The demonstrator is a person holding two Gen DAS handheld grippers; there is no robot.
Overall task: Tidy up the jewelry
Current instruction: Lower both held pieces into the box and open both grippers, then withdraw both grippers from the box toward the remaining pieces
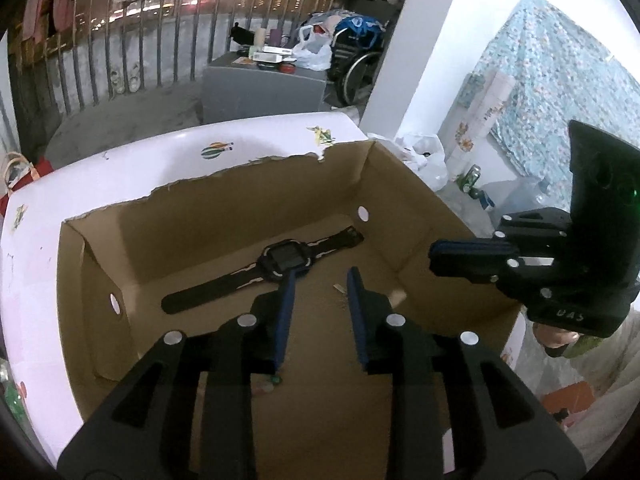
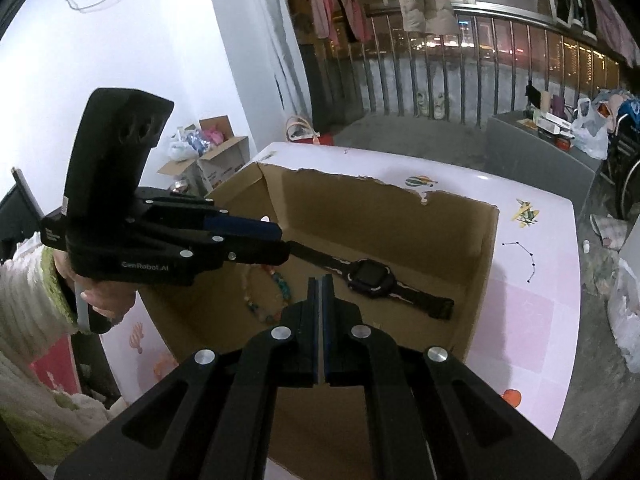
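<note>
A black digital watch (image 1: 280, 266) lies flat on the floor of an open cardboard box (image 1: 224, 208); it also shows in the right wrist view (image 2: 370, 276). A beaded bracelet (image 2: 266, 296) lies on the box floor to the watch's left; beads peek under my left fingers (image 1: 266, 384). My left gripper (image 1: 320, 280) is open and empty, held above the box floor just in front of the watch. My right gripper (image 2: 323, 280) is shut with nothing between its pads, above the box's near right side; it also shows in the left wrist view (image 1: 434, 254).
The box (image 2: 484, 264) sits on a white and pink table (image 2: 532, 300) with cartoon stickers. A thin dark beaded chain (image 2: 520, 258) lies on the table right of the box. A grey cabinet (image 1: 260, 88), railing and bags stand beyond.
</note>
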